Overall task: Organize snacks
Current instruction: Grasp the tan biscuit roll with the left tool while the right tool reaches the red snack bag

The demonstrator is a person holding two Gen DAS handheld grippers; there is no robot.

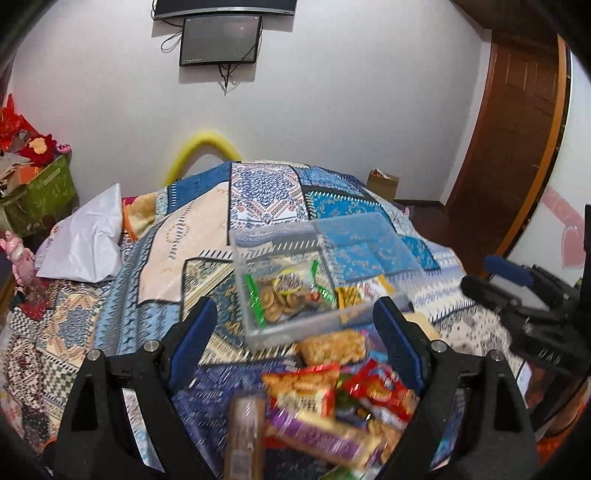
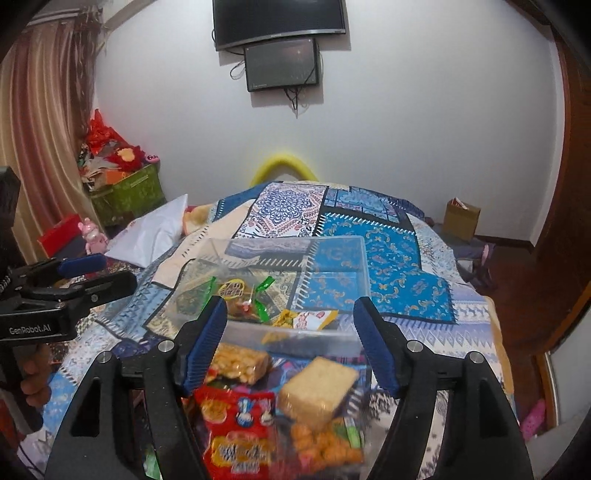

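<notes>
Both jaws stood apart, empty: your left gripper (image 1: 295, 343) and right gripper (image 2: 290, 341) hovered low-centre over loose crinkly snack packets (image 2: 240, 435); you risked nudging the clear plastic box (image 2: 295, 280).

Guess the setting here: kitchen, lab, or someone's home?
Most likely a home bedroom. A bed under a patchwork quilt with a white pillow fills the view, a TV hangs on the wall, and a wooden door stands to the right.

A home bedroom: quilted bed (image 2: 388, 251), wall-mounted television (image 2: 279, 20).
</notes>
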